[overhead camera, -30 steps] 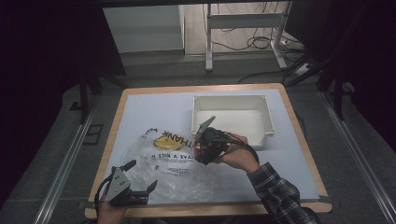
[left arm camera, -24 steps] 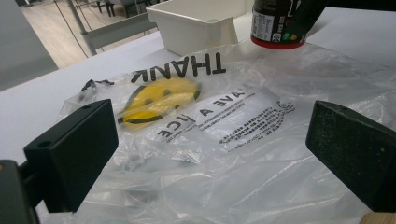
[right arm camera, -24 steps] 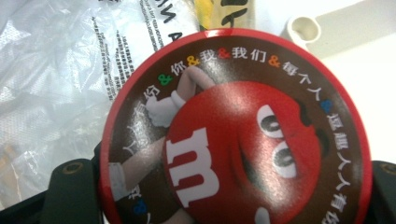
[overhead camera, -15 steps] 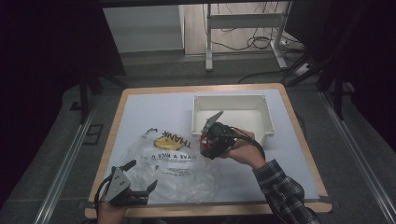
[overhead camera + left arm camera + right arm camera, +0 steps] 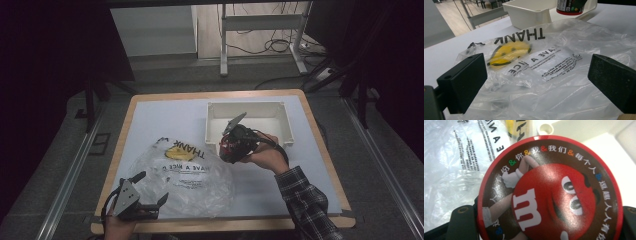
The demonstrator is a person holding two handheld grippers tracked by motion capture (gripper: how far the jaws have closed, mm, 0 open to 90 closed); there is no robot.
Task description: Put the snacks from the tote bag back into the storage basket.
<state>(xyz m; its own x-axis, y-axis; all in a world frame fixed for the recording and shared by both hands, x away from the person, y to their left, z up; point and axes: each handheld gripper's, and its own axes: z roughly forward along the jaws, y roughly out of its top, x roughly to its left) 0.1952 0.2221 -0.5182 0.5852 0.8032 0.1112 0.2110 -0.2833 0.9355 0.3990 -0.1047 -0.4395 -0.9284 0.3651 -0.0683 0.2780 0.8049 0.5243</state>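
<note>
Can (image 5: 231, 148) sits clamped between your right gripper's (image 5: 235, 145) jaws, held above the table (image 5: 165, 112) just at the near left corner of the white bin (image 5: 272, 131). In the right gripper view its red lid (image 5: 549, 190) faces the camera, a jaw pressing on each side. Your left gripper (image 5: 142, 192) rests at the near edge of the plastic bag (image 5: 185, 177), jaws spread wide, gripping nothing, with the bag's crumpled film lying between them.

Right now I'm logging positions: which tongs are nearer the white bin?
Right. The right tongs hang beside the white bin; the left tongs sit across the plastic bag.
</note>
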